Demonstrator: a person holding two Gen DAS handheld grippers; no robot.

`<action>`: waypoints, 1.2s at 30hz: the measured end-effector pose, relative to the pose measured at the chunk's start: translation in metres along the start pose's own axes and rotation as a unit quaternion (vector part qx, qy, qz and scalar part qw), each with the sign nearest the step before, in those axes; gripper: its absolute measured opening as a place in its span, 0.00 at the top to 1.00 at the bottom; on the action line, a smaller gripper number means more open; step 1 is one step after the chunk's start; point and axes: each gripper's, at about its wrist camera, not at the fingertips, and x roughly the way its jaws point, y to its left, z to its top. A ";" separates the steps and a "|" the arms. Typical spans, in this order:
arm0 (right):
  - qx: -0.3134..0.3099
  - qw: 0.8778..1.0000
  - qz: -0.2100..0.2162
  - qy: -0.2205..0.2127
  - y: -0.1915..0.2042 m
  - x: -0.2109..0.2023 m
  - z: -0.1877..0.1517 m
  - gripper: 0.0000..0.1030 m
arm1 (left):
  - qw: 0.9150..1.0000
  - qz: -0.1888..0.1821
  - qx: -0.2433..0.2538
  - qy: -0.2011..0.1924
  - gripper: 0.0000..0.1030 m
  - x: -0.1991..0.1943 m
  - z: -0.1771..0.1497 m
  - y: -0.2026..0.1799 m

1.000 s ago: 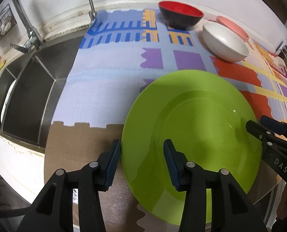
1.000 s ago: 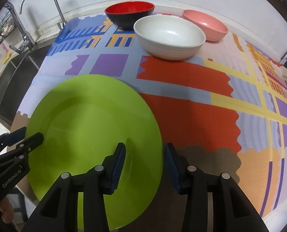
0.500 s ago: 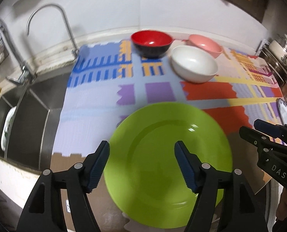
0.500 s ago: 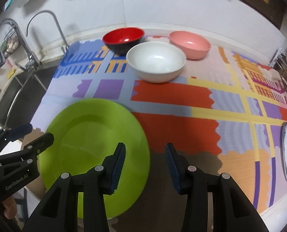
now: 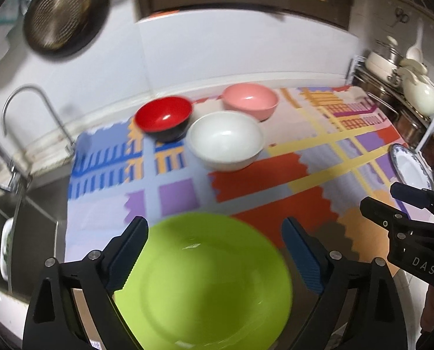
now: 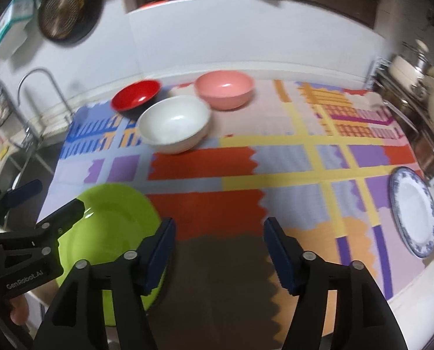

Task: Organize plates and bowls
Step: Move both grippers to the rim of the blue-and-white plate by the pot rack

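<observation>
A lime green plate (image 5: 205, 280) (image 6: 111, 230) lies flat on the patterned mat (image 5: 275, 175) (image 6: 275, 160) near the counter's front left. My left gripper (image 5: 215, 250) hovers above it, its jaws opening, nothing touching the pads. My right gripper (image 6: 219, 250) hangs just right of the plate, its jaws opening too, with nothing between them. At the back stand a red bowl (image 5: 164, 116) (image 6: 136, 96), a white bowl (image 5: 225, 140) (image 6: 174, 124) and a pink bowl (image 5: 250, 99) (image 6: 224, 87). A blue-rimmed white plate (image 5: 411, 169) (image 6: 415, 213) lies at the far right.
A steel sink (image 5: 18, 227) with a tap (image 5: 33, 108) lies to the left. A round strainer (image 5: 56, 17) hangs on the wall. A rack of pots and white crockery (image 5: 403, 81) stands at the right end. The counter's front edge runs just below both grippers.
Both grippers let go of the green plate's rim, opened wider and rose back from it. The plate now lies free on the mat, and more of the counter shows.
</observation>
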 end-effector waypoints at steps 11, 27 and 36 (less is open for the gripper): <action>0.057 0.997 -0.043 -0.035 -0.079 -0.023 0.005 0.31 | 0.997 -0.031 0.060 -0.035 0.01 0.003 0.043 -0.080; 0.132 0.983 -0.102 -0.070 -0.195 -0.047 0.002 0.25 | 0.985 -0.085 0.134 -0.067 0.00 0.015 0.091 -0.200; 0.172 0.972 -0.136 -0.080 -0.256 -0.057 -0.002 0.25 | 0.977 -0.109 0.165 -0.077 0.00 0.024 0.112 -0.255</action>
